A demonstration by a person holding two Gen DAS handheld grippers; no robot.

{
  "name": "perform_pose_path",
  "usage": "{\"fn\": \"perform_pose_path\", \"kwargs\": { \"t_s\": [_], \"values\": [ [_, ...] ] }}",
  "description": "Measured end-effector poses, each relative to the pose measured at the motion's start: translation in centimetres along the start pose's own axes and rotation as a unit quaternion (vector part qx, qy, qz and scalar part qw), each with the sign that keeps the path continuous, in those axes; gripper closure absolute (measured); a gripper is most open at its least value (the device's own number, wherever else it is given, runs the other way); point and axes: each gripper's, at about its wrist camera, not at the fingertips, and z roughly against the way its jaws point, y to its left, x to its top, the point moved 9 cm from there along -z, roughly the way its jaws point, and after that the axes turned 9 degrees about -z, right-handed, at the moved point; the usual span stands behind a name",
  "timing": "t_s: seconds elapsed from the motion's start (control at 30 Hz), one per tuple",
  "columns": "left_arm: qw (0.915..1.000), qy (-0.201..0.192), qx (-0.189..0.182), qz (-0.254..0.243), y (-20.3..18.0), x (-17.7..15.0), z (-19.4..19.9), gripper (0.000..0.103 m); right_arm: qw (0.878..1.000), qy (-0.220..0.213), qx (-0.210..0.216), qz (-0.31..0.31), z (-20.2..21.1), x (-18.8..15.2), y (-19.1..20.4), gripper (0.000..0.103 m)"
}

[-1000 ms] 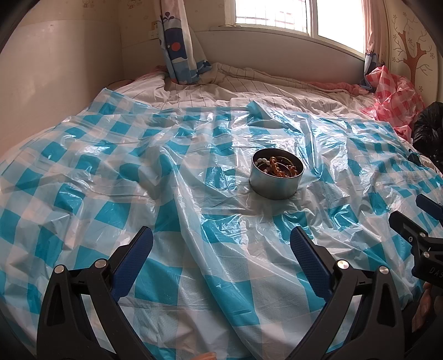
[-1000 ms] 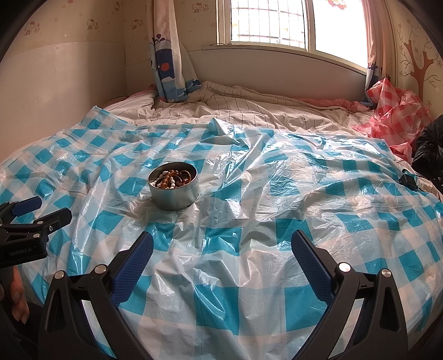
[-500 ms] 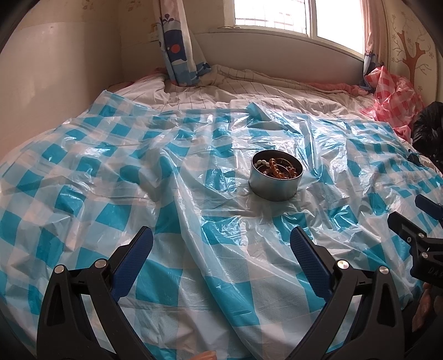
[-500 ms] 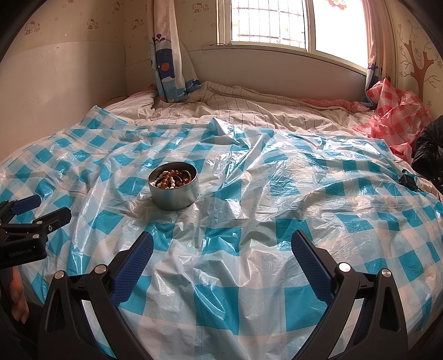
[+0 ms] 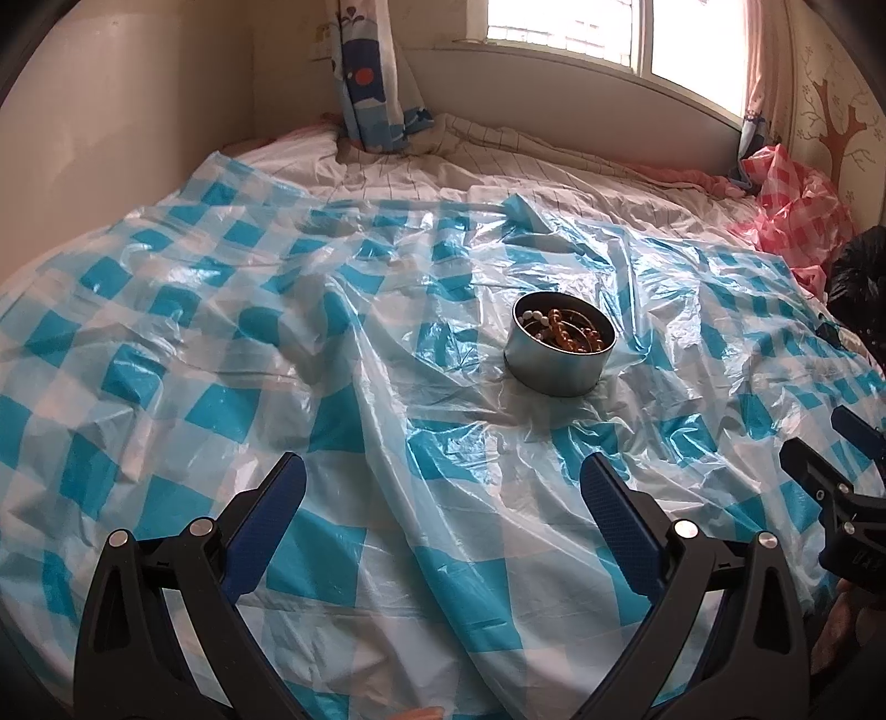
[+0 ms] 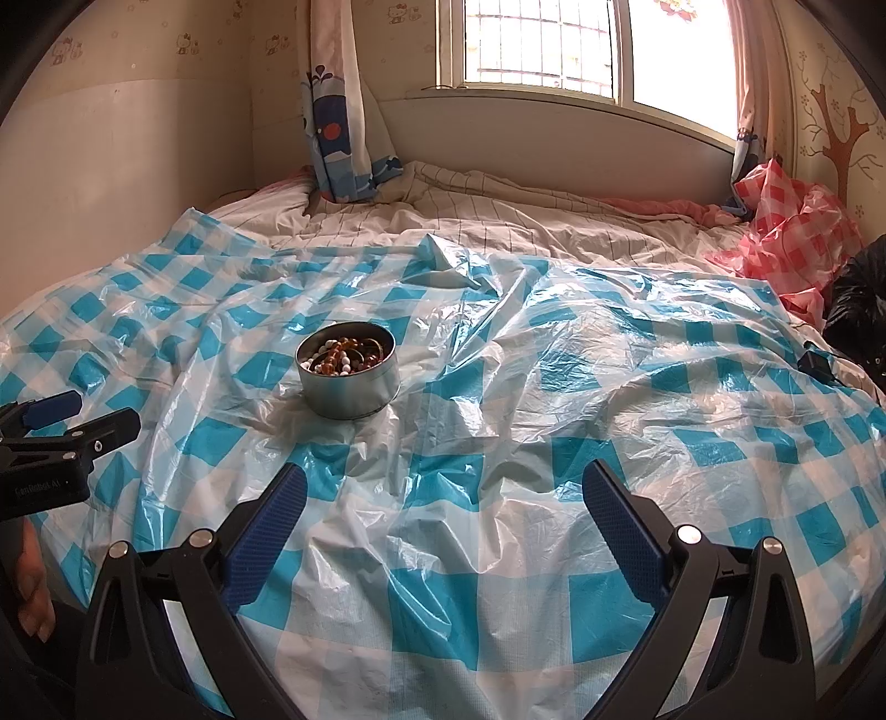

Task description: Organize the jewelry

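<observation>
A round metal tin (image 5: 560,353) (image 6: 349,371) stands upright on a blue-and-white checked plastic sheet (image 5: 221,343) (image 6: 609,387) spread over a bed. Inside it lie amber and white bead strands (image 5: 565,331) (image 6: 344,354). My left gripper (image 5: 443,498) is open, near the bed's front edge, short of the tin and a little left of it. My right gripper (image 6: 443,498) is open too, with the tin ahead to its left. Each gripper shows at the edge of the other's view, the right gripper (image 5: 841,459) at the far right and the left gripper (image 6: 72,421) at the far left. Nothing is held.
A striped sheet (image 6: 498,221) lies beyond the plastic, under a window (image 6: 542,50) with a curtain (image 6: 338,122). Red checked plastic (image 6: 786,232) and a black bag (image 6: 858,310) are bunched at the right. A small black object (image 6: 814,363) sits near the right edge. A wall panel (image 6: 138,166) bounds the left.
The left wrist view has tilted down and turned slightly, so the tin sits a little lower and further right. The right view and the tin are unchanged.
</observation>
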Motion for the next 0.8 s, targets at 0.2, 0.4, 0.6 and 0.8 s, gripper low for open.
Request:
{"fn": "perform_pose_path", "kwargs": {
  "t_s": [0.2, 0.4, 0.6, 0.8],
  "values": [
    [0.9999, 0.003, -0.007, 0.013, 0.2, -0.3, -0.2, 0.008, 1.000, 0.000, 0.000, 0.001, 0.0, -0.1, 0.0, 0.008],
    [0.9999, 0.002, -0.011, 0.009, 0.3, -0.3, -0.3, 0.008, 1.000, 0.000, -0.001, 0.001, 0.0, -0.1, 0.1, 0.008],
    [0.9998, 0.018, -0.003, 0.008, 0.8, -0.6, -0.8, 0.007, 1.000, 0.000, 0.000, 0.002, -0.1, -0.1, 0.1, 0.008],
    [0.9987, -0.004, 0.052, 0.002, 1.2, -0.3, 0.3, 0.008, 1.000, 0.000, -0.001, 0.002, 0.0, 0.0, 0.1, 0.008]
  ]
}}
